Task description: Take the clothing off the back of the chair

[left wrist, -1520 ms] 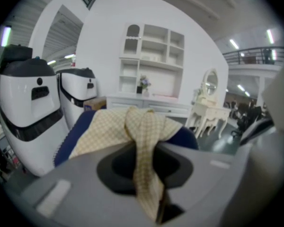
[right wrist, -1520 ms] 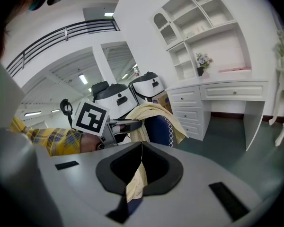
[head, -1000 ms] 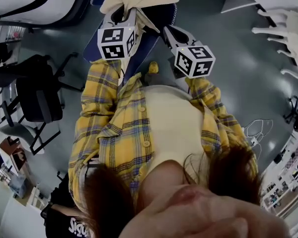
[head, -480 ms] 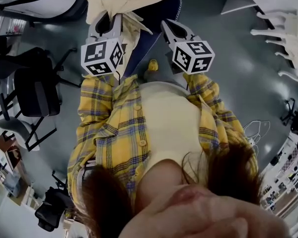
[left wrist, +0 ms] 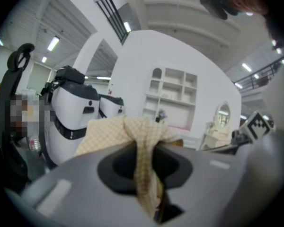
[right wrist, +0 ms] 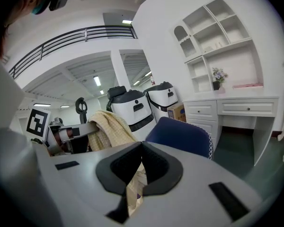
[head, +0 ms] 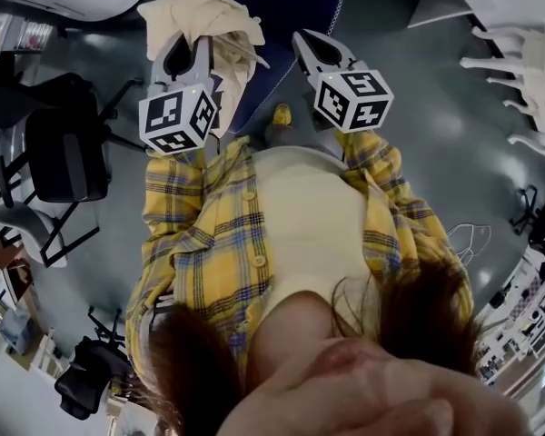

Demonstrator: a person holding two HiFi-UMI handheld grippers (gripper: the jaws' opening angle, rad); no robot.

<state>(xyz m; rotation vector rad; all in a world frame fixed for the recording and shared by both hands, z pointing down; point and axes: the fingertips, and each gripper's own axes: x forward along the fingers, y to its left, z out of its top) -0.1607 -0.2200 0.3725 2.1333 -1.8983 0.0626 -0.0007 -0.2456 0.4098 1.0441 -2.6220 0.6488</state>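
Observation:
A cream checked garment (head: 200, 12) hangs bunched from my left gripper (head: 186, 54), which is shut on it. It sits left of the blue chair back (head: 286, 12) and clear of it. In the left gripper view a fold of the garment (left wrist: 144, 169) runs down between the jaws. My right gripper (head: 311, 48) hovers over the chair's right side with its jaws together. In the right gripper view a narrow strip of checked cloth (right wrist: 135, 193) shows pinched low between them. That view also has the garment's bulk (right wrist: 109, 126) at left and the chair back (right wrist: 180, 136) ahead.
Black office chairs (head: 64, 153) stand at left on the grey floor. A white rack (head: 518, 62) is at right. White round machines (right wrist: 132, 108) and a white desk with shelves (right wrist: 227, 103) stand beyond the blue chair. The person's yellow plaid shirt fills the head view's centre.
My left gripper has carried the garment leftward and off the chair back, which now shows bare. The right gripper has shifted only slightly.

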